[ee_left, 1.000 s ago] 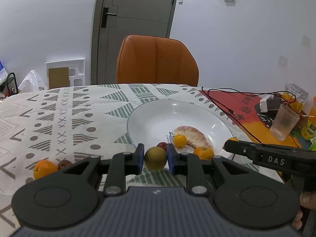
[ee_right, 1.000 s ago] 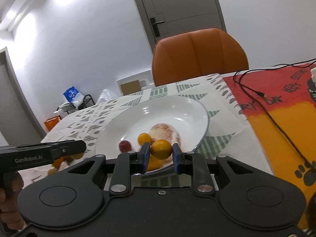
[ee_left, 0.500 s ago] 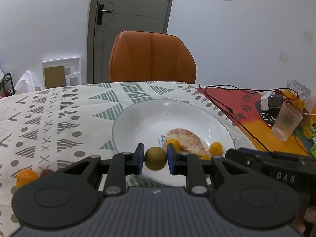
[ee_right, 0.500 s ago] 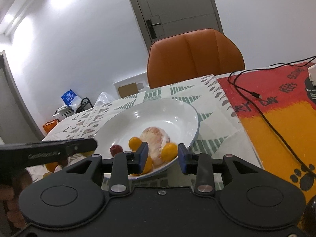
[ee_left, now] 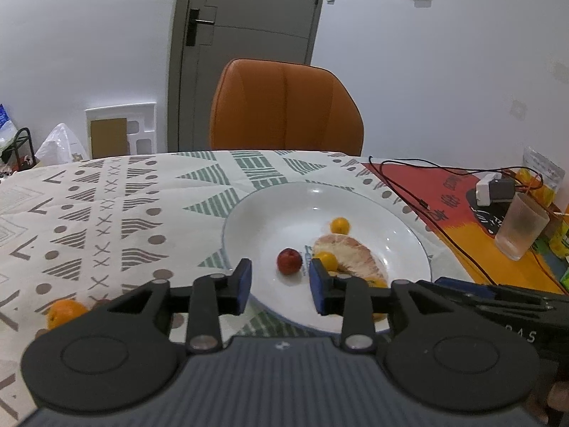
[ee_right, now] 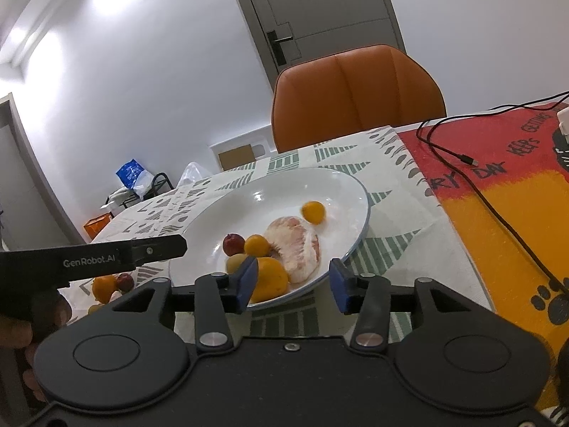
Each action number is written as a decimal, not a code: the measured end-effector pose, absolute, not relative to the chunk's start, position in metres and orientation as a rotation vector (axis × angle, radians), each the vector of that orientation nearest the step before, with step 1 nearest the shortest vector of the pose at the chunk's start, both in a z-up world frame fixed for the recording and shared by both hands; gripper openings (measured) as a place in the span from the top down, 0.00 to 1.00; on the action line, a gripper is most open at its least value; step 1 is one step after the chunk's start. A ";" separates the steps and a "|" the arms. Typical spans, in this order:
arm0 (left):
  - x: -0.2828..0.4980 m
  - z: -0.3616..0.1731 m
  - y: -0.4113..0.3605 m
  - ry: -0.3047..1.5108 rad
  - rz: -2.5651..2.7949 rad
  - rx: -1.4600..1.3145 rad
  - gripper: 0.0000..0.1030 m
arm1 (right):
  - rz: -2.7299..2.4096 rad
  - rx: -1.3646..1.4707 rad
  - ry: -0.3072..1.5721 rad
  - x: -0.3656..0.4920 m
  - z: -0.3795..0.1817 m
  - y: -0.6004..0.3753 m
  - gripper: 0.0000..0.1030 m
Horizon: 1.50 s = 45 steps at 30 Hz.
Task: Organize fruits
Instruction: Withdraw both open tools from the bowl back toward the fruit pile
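While both tongs (ee_left: pixel 280 284) (ee_right: pixel 293 279) gape empty, a glass (ee_left: pixel 521 226) (cable (ee_left: pixel 419 202) nearby) flanks the plate (ee_left: pixel 249 220).

- One plate (ee_right: pixel 355 192) is sitting on the cloth, one pomelo piece (ee_right: pixel 298 249) lying in it.
- Two kumquats are showing in there: kumquat (ee_right: pixel 313 211), second kumquat (ee_right: pixel 256 244).
- Two oranges are showing: plate orange (ee_right: pixel 270 281), cloth orange (ee_right: pixel 104 286).
- Two red fruits are turning up: plate red fruit (ee_right: pixel 233 243), cloth red fruit (ee_right: pixel 124 281).
- One green fruit (ee_right: pixel 236 261) is peeking out.
- Two tools are hovering, both gaping: left gripper (ee_left: pixel 280 277), right gripper (ee_right: pixel 293 277).
- One chair (ee_left: pixel 284 106) and one glass (ee_left: pixel 521 227) are standing by.
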<state>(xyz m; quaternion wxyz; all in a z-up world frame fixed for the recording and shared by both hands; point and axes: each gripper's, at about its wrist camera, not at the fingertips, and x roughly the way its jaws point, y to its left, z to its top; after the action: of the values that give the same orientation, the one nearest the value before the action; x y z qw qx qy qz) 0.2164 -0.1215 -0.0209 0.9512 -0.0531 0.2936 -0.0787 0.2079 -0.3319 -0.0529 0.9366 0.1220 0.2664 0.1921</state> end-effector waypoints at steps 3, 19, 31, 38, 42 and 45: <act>0.211 -0.018 -0.116 0.585 -0.149 -0.113 0.51 | 0.394 0.246 0.545 0.205 -0.051 -0.330 0.53; 0.183 -0.005 -0.078 0.529 -0.036 -0.133 0.10 | 0.370 0.237 0.509 0.191 -0.037 -0.313 0.22; 0.163 -0.002 -0.040 0.523 0.011 -0.210 0.08 | 0.401 0.214 0.483 0.181 -0.029 -0.290 0.10; 0.150 0.001 -0.025 0.504 0.029 -0.227 0.08 | 0.419 0.199 0.476 0.178 -0.025 -0.280 0.10; 0.143 0.003 -0.015 0.493 0.041 -0.236 0.08 | 0.428 0.197 0.472 0.175 -0.022 -0.274 0.10; 0.138 0.004 -0.007 0.490 0.066 -0.237 0.08 | 0.439 0.189 0.468 0.173 -0.021 -0.268 0.09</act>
<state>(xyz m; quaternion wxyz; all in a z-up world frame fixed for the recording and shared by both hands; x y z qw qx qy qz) 0.1378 -0.0073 0.0036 0.9626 -0.1172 0.2420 0.0328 0.1731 -0.2679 -0.0209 0.9446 0.0925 0.2297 0.2155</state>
